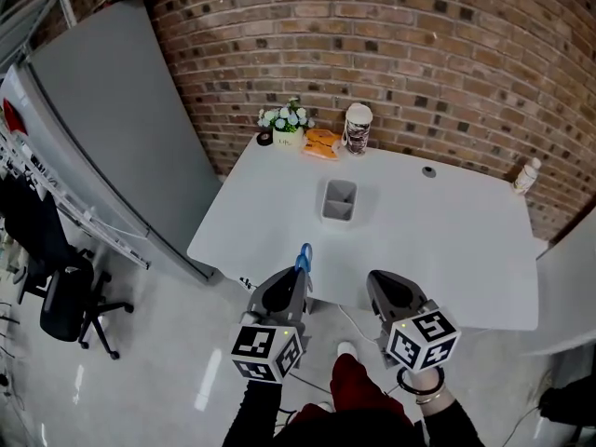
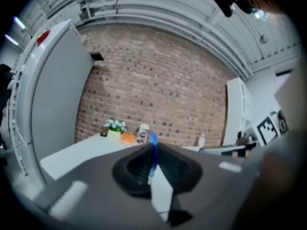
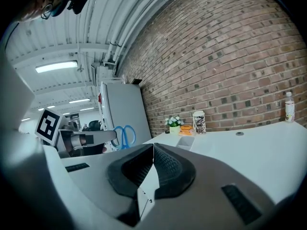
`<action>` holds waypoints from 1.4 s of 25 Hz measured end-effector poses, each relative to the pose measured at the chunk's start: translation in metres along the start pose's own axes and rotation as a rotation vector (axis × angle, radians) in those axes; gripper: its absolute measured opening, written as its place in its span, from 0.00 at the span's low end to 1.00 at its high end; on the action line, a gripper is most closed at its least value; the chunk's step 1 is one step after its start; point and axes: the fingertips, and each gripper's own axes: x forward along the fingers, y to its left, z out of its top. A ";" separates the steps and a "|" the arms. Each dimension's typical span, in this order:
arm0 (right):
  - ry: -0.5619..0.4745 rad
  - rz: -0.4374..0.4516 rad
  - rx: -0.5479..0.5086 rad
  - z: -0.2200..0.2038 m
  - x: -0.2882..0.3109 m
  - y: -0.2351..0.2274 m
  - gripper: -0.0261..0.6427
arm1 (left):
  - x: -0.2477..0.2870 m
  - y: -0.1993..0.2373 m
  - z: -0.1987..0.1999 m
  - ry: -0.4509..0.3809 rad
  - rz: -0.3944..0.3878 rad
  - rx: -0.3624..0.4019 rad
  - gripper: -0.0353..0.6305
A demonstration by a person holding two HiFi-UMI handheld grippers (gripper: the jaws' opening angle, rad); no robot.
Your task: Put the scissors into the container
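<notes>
My left gripper [image 1: 296, 283] is shut on the blue-handled scissors [image 1: 304, 259], whose handles stick out past its tip over the near edge of the white table [image 1: 447, 240]. In the left gripper view the scissors [image 2: 153, 150] show as a thin blue strip between the closed jaws. The right gripper view shows the blue handle loops [image 3: 123, 136] at the left. The grey container [image 1: 340, 201] stands open-topped in the middle of the table, well beyond both grippers. My right gripper [image 1: 384, 291] is shut with nothing in it, beside the left one.
At the table's far edge stand a small flower pot [image 1: 288, 124], an orange packet [image 1: 322, 144] and a patterned cup [image 1: 358, 128]. A small bottle [image 1: 526, 176] is at the far right corner. A grey cabinet [image 1: 121, 128] stands left of the table, and an office chair [image 1: 65, 296] farther left.
</notes>
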 end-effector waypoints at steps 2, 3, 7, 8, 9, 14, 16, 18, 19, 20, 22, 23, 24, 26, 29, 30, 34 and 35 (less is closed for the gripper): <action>0.007 0.004 0.003 0.003 0.009 -0.009 0.05 | 0.014 0.002 0.002 0.006 0.001 -0.002 0.09; 0.008 0.006 0.005 0.005 0.014 -0.014 0.05 | 0.021 0.003 0.003 0.008 0.001 -0.003 0.09; 0.013 0.015 0.006 0.013 0.033 -0.033 0.05 | 0.048 0.009 0.007 0.012 0.009 -0.006 0.09; 0.015 0.017 0.005 0.015 0.037 -0.038 0.05 | 0.054 0.010 0.008 0.012 0.011 -0.007 0.09; 0.017 0.018 0.005 0.016 0.042 -0.043 0.05 | 0.061 0.011 0.009 0.012 0.014 -0.008 0.09; 0.026 0.021 0.011 0.024 0.062 -0.066 0.05 | 0.092 0.017 0.015 0.014 0.022 -0.007 0.09; 0.029 0.024 0.011 0.027 0.069 -0.074 0.05 | 0.104 0.020 0.017 0.016 0.025 -0.001 0.09; 0.032 0.025 0.012 0.030 0.076 -0.083 0.05 | 0.117 0.023 0.020 0.015 0.028 0.001 0.09; 0.034 0.025 0.013 0.031 0.079 -0.088 0.05 | 0.123 0.024 0.021 0.014 0.030 0.000 0.09; 0.037 0.025 0.015 0.032 0.082 -0.092 0.05 | 0.129 0.026 0.022 0.014 0.032 -0.004 0.09; 0.044 0.025 0.020 0.033 0.088 -0.101 0.05 | 0.140 0.029 0.024 0.013 0.037 -0.015 0.09; 0.048 0.026 0.023 0.033 0.090 -0.105 0.05 | 0.145 0.030 0.024 0.011 0.041 -0.020 0.09; 0.051 0.027 0.025 0.032 0.093 -0.109 0.05 | 0.151 0.032 0.024 0.010 0.046 -0.024 0.09; 0.058 0.027 0.030 0.031 0.099 -0.117 0.05 | 0.161 0.035 0.023 0.009 0.054 -0.033 0.09; 0.069 0.027 0.038 0.030 0.106 -0.128 0.05 | 0.176 0.038 0.021 0.015 0.059 -0.044 0.09; 0.073 0.027 0.041 0.029 0.109 -0.131 0.05 | 0.181 0.038 0.020 0.018 0.060 -0.046 0.09; 0.084 0.026 0.052 0.027 0.120 -0.143 0.05 | 0.201 0.043 0.015 0.025 0.068 -0.051 0.09; 0.088 0.026 0.055 0.026 0.123 -0.146 0.05 | 0.205 0.044 0.014 0.027 0.069 -0.052 0.09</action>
